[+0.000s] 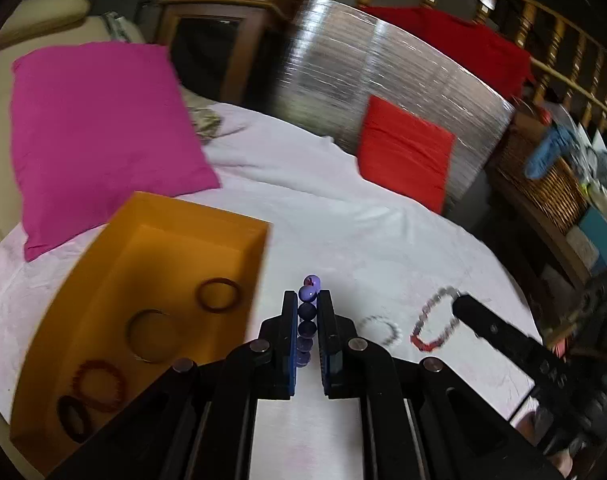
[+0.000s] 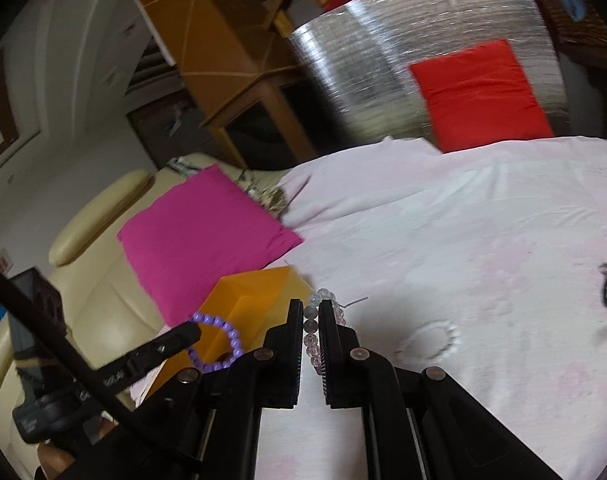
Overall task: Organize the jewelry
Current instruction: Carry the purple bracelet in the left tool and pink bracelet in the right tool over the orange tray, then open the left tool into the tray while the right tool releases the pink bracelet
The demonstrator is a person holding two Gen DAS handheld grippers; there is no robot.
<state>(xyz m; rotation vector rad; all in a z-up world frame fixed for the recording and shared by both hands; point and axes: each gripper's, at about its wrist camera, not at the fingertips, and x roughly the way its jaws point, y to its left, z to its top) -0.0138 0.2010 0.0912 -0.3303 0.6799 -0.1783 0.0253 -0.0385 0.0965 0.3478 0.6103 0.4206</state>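
Two grippers, both clamped: left gripper (image 1: pixel 307 312) pinching purple bead bracelet (image 1: pixel 308 308) beside orange box (image 1: pixel 239 280); right gripper (image 2: pixel 311 320) nipping pale pink-grey bracelet (image 2: pixel 312 332) above white-clothed table (image 2: pixel 463 240).

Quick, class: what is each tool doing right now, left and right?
Left tool: closed on the purple bead bracelet.
Right tool: closed on the pale pink-and-clear bead bracelet.

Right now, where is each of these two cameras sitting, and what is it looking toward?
Left wrist: sits on the left gripper, looking forward over its jaws, shut on a purple bead bracelet, toward the open orange box.
Right wrist: sits on the right gripper, jaws shut on a pale clear-bead bracelet, facing the white-covered table.
Shared: the box, magenta cushion, red cushion, and each other's gripper.
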